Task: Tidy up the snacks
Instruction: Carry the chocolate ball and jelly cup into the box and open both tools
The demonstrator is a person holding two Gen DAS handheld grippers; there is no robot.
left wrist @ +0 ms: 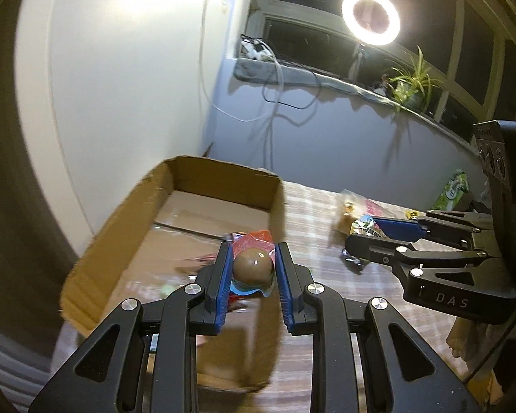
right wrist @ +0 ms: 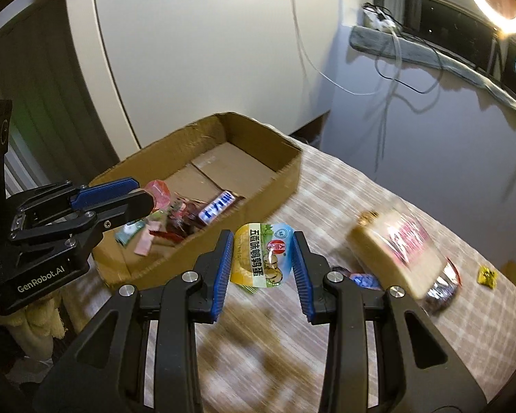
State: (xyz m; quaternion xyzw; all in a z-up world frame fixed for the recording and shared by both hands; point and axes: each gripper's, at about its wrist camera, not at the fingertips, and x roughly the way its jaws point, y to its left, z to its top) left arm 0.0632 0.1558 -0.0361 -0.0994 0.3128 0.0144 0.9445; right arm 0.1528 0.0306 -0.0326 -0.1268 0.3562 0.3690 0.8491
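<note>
Cardboard box [right wrist: 203,158] snacks [right wrist: 175,220] blurred, partly hidden by left gripper [right wrist: 144,199].

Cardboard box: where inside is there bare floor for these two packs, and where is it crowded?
The box is bare over its far half, up to the far wall. The near end is crowded with wrappers. Left gripper and right gripper each hold an egg pack.

- We see a ring lamp [left wrist: 370,17] glaring hard against dark windows.
- We find the worktop [right wrist: 344,206] and cardboard box [left wrist: 96,258] motion-blurred, edges bent, corners dim.
- Cables cast shadows on the wall.
</note>
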